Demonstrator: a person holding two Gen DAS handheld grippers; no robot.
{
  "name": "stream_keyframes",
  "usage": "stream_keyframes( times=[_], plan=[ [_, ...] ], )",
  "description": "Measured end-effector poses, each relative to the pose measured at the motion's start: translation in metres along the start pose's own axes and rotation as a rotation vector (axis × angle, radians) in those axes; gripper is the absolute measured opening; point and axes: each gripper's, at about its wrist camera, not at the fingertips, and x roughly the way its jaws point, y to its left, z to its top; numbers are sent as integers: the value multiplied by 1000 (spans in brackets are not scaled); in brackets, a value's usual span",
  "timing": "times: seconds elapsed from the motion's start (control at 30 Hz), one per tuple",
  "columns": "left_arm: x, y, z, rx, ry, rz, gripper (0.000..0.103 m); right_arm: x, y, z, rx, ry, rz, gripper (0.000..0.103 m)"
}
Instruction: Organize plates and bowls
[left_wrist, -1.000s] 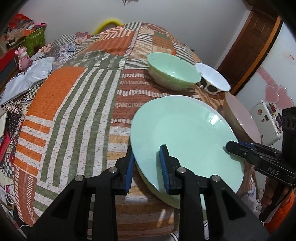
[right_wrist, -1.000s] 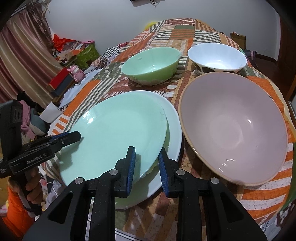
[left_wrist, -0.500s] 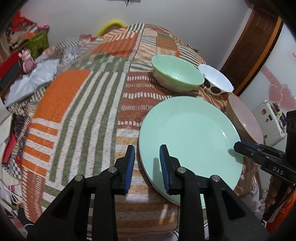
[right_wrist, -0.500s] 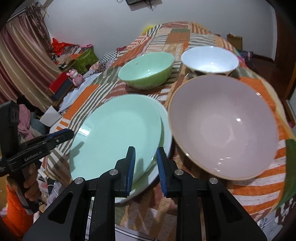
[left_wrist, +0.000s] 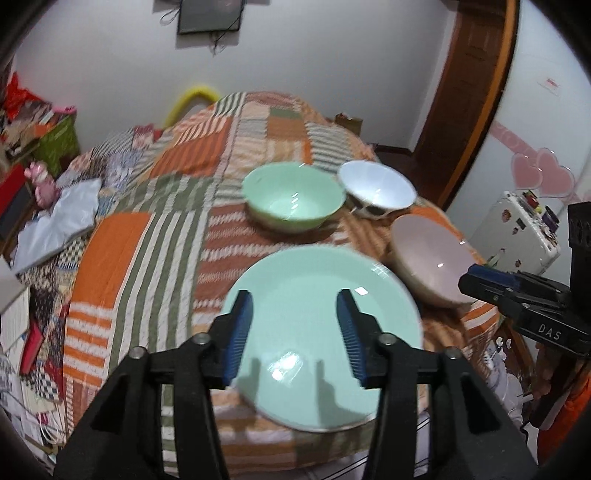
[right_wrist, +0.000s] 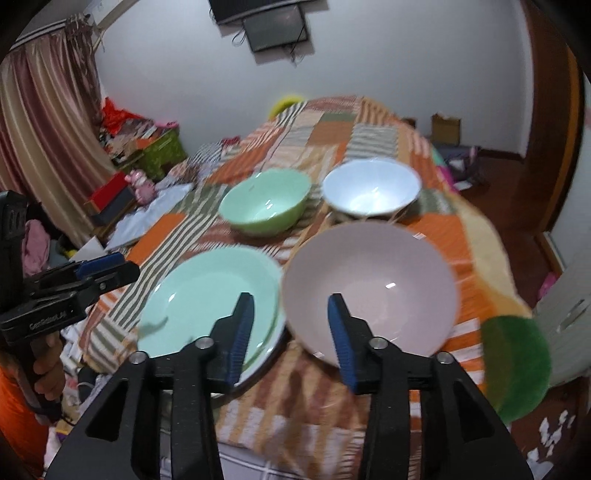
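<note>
A mint green plate (left_wrist: 321, 314) (right_wrist: 207, 295) lies flat on the patchwork quilt (left_wrist: 147, 258), and a paler plate's rim (right_wrist: 271, 349) shows under it. My left gripper (left_wrist: 294, 314) hovers over the plate's near half. Its jaws are opening with nothing between them. My right gripper (right_wrist: 290, 308) hangs above the gap between the plate and the big pink bowl (right_wrist: 369, 284) (left_wrist: 428, 258). Its jaws are also opening and empty. Further back stand a green bowl (left_wrist: 295, 199) (right_wrist: 266, 203) and a white bowl (left_wrist: 376, 188) (right_wrist: 371, 188).
The quilt's near edge drops off just below the plate. Boxes, a pink toy (left_wrist: 42, 184) and papers crowd the floor at the left. A wooden door (left_wrist: 469, 92) and a white stickered case (left_wrist: 517, 232) stand at the right. A person's hand (right_wrist: 44, 369) holds the left gripper's handle.
Both grippers have let go of the green plate's rim, widened their jaws and pulled up and back. The plate now rests flat on the plate beneath it.
</note>
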Motion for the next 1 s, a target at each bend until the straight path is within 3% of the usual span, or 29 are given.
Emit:
stream_keyframes(
  times=[0.17,0.4,0.7,1.0],
  plan=[
    [5,-25,15,39,-12,-26,60,-13,-21,5,13,-41,-51,46],
    [32,-52,29,61,28,-49,64,-20,-53,5,49,-53,-111,47],
    [80,-81,35,107,122,-82,64,-5,-82,-3,104,-6,-136,47],
    [118,-100,37,136,186,-127,60,12,-100,-13,160,46,-101,47]
  ],
)
